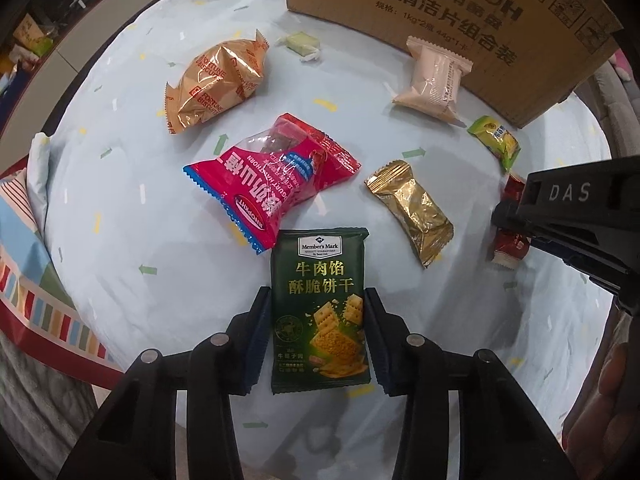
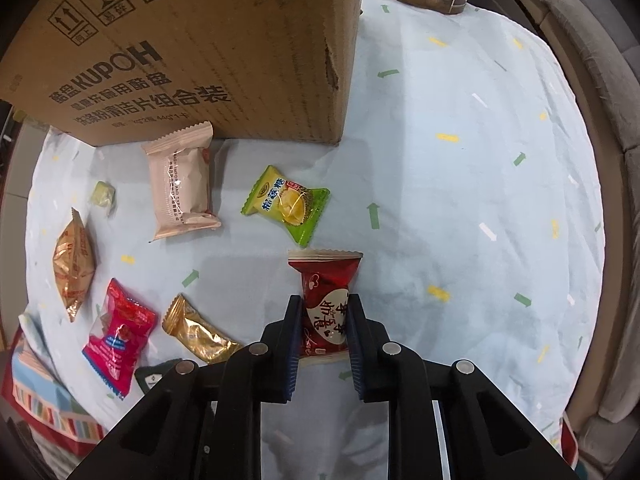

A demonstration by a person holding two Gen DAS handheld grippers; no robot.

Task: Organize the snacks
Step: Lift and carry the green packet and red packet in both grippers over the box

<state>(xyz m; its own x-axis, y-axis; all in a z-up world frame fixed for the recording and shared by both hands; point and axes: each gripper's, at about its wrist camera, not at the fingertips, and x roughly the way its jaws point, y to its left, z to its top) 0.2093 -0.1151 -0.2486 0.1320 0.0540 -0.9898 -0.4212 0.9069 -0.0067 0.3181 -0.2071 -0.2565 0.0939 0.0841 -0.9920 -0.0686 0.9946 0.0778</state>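
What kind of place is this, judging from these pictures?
Probably a home living room. Wrapped snacks lie on a printed cloth beside a reused cardboard box, and a grey sofa runs along the edge of the right wrist view.

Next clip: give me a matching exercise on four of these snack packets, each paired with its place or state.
Column one:
1. dark green cracker packet
2. dark red candy packet
3. pale pink packet
4. green durian candy

Column two:
A. leaning on the cardboard box
B. pinched in the right claw
C. lying loose on the cloth, just beyond the red packet
D. between the left claw's fingers

Pairs: 1-D, 2-B, 3-A, 4-C
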